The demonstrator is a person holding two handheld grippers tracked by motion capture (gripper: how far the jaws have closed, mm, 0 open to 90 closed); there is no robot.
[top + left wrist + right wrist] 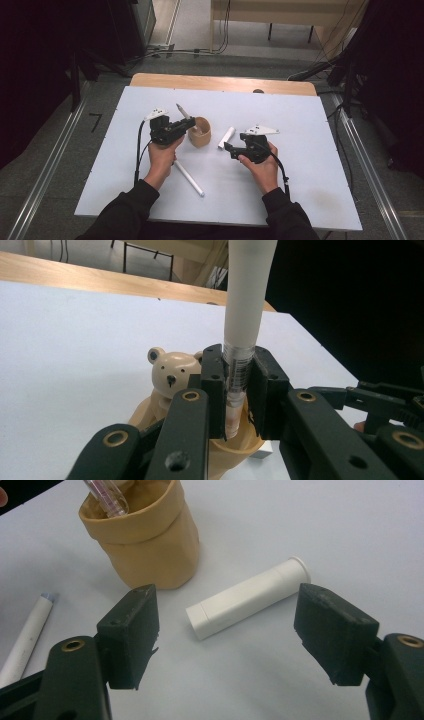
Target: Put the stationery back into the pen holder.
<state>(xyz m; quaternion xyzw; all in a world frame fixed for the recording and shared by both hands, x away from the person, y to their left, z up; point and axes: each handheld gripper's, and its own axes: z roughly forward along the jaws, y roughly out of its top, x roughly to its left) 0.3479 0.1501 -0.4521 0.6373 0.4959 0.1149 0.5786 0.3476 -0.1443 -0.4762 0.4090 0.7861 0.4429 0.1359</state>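
**A:** Item one, the left gripper (235, 390). How did you have it?

**B:** You had its jaws clenched on the pen (243, 315), pads pressing either side of the clear banded section just below the white barrel. The barrel rose upright above the jaws; the lower end dropped past them into the mouth of the tan pen cup (240, 445). I judged you gripped it low on the barrel so the tip could be steered straight into the cup.

**A:** Item two, the cup itself?

**B:** Directly beneath the left jaws, with a small bear figure (172, 371) on its far side, facing the camera. From the right gripper view the cup (150, 545) stood ahead of the left-hand jaw, soft-walled and upright, the pen's clear end (107, 497) leaning inside its rim.

**A:** Item three, the right gripper (227, 632)?

**B:** Released; you held its jaws wide apart with nothing pressed between them. A short white tube (247, 597) lay flat on the table, ahead of the gap between the jaws and untouched by either pad. Your spread looked set to take it across its width.

**A:** Item four, anything else?

**B:** A second white pen (27, 630), lying outside the left-hand jaw of the right gripper, apart from the cup. In the high view it lay (189, 178) near your left hand (162, 157), probably waiting its turn
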